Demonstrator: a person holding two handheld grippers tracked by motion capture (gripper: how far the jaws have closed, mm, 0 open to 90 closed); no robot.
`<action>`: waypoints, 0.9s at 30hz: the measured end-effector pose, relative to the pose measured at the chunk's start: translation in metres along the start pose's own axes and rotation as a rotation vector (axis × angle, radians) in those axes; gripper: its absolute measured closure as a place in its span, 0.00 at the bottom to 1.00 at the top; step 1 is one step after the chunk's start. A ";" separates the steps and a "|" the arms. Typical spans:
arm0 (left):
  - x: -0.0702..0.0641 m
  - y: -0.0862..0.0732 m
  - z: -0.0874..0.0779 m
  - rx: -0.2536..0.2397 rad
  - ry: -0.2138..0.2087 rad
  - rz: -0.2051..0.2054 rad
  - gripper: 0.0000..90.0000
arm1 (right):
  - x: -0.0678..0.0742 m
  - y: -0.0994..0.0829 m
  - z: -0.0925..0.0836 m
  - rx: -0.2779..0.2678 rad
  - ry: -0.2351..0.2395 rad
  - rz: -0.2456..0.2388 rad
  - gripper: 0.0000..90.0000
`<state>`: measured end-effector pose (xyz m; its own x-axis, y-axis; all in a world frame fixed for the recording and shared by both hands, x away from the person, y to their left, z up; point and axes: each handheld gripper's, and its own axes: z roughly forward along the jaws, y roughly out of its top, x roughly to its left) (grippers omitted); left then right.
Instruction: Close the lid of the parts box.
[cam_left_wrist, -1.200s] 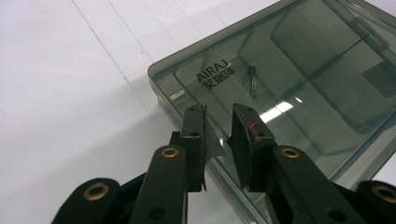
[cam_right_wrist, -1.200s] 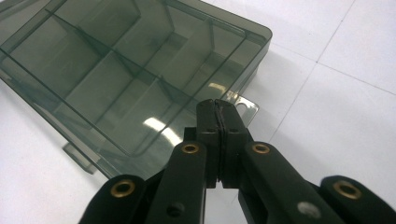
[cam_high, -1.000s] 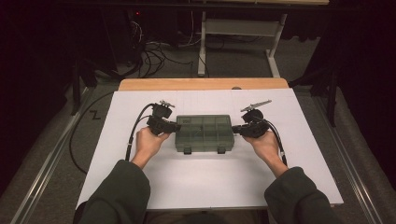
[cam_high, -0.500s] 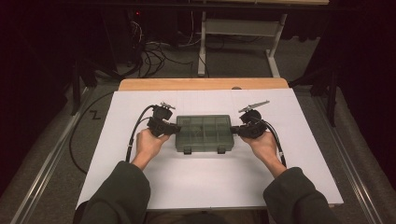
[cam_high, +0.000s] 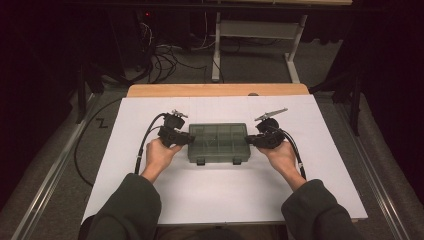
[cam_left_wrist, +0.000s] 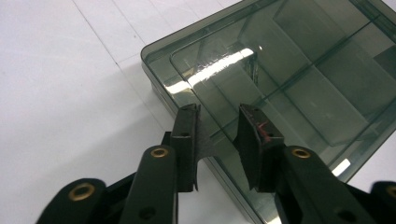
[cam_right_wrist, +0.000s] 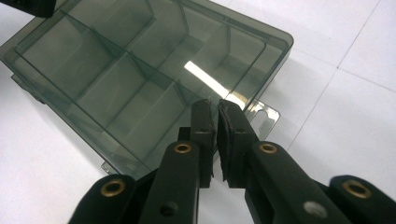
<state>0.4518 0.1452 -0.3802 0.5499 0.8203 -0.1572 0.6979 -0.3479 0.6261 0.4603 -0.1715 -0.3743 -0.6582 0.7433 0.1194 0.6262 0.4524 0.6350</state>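
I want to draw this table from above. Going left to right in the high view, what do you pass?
Left hand-held gripper → smoky clear compartment box → right hand-held gripper, all on the white table.

The compartment box (cam_high: 219, 143) is set on the table (cam_high: 220, 200) near its middle, closer to the far edge. It is flanked by the left gripper (cam_high: 186, 139) at its left end and the right gripper (cam_high: 250, 140) at its right end.
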 end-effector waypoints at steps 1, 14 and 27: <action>0.000 0.000 0.000 -0.006 0.002 -0.001 0.73 | 0.000 0.000 -0.001 -0.003 -0.001 0.001 0.95; -0.001 -0.003 -0.013 -0.035 0.026 0.002 0.53 | -0.005 -0.006 -0.016 -0.048 0.009 0.010 0.89; -0.001 -0.010 -0.022 -0.056 0.034 -0.002 0.45 | -0.007 -0.015 -0.025 -0.070 0.013 0.005 0.85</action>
<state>0.4341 0.1584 -0.3695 0.5321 0.8361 -0.1333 0.6716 -0.3209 0.6678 0.4448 -0.1963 -0.3655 -0.6608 0.7388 0.1325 0.5989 0.4126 0.6864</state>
